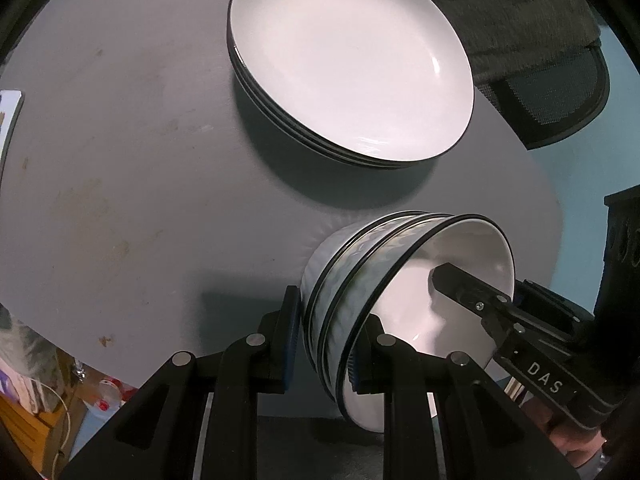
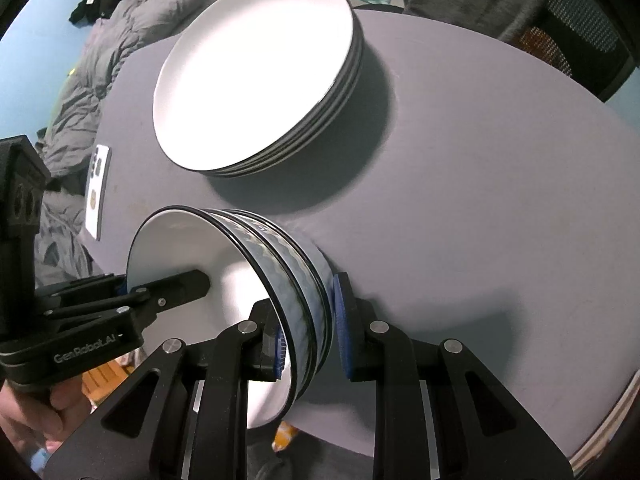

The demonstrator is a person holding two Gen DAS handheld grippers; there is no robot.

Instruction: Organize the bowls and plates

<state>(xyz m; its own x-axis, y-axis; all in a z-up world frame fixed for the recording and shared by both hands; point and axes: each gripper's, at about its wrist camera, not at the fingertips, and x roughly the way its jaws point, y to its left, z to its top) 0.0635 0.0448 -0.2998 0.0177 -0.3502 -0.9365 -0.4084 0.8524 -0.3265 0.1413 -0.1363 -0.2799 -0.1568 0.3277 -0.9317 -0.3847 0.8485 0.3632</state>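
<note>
A stack of three nested bowls (image 1: 352,264), white with a blue wave pattern and dark rims, is held between both grippers near the table's front edge. My left gripper (image 1: 326,344) is shut on one side of the stack's wall, one finger inside the top bowl and one outside. My right gripper (image 2: 310,336) is shut on the opposite side of the bowls (image 2: 280,256) in the same way. Each gripper shows in the other's view, a finger reaching into the top bowl. Beyond the bowls, a stack of several white dark-rimmed plates (image 1: 348,60) (image 2: 252,72) rests on the grey table (image 2: 480,200).
A phone (image 2: 98,192) lies face down at the table's left edge. A grey jacket (image 2: 100,60) is heaped beyond that edge. A dark mesh chair (image 1: 540,92) with cloth over it stands behind the table. A person's hand (image 2: 24,420) holds the left gripper's handle.
</note>
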